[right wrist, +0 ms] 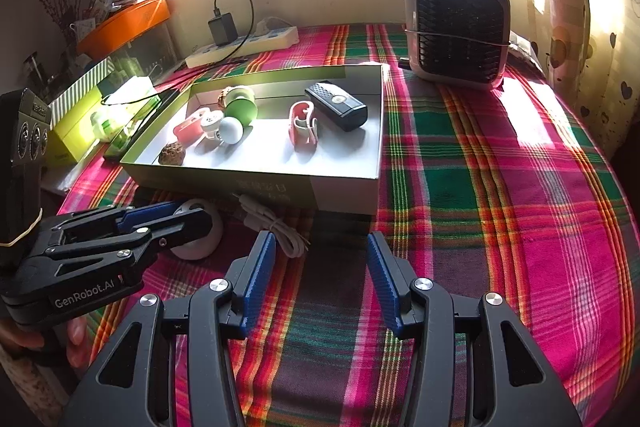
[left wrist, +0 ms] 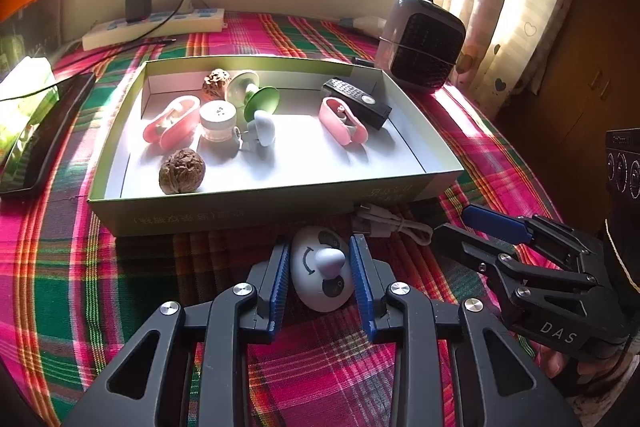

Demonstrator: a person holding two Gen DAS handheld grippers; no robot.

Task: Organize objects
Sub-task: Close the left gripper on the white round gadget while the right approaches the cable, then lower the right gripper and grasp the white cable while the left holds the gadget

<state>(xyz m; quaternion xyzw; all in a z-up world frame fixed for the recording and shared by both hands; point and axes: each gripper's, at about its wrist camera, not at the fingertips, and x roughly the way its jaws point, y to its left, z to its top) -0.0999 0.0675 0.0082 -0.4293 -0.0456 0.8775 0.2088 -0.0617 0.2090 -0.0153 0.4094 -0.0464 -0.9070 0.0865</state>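
Note:
A white panda-faced egg-shaped toy [left wrist: 322,269] lies on the plaid cloth in front of the green box [left wrist: 256,209]. My left gripper [left wrist: 322,255] has its blue pads on both sides of the toy, shut on it; it also shows in the right wrist view [right wrist: 180,217], where the toy [right wrist: 200,245] is partly hidden. My right gripper [right wrist: 322,247] is open and empty above the cloth, right of a coiled white USB cable [right wrist: 276,227]. The box holds two walnuts, pink cases, a jar, a green suction cup and a black device [left wrist: 356,101].
A small grey fan heater [right wrist: 458,31] stands at the back right. A power strip with a charger [left wrist: 154,25] lies at the back. A black phone [left wrist: 44,139] and a green box [right wrist: 86,117] sit left of the tray. The plaid table edge curves at right.

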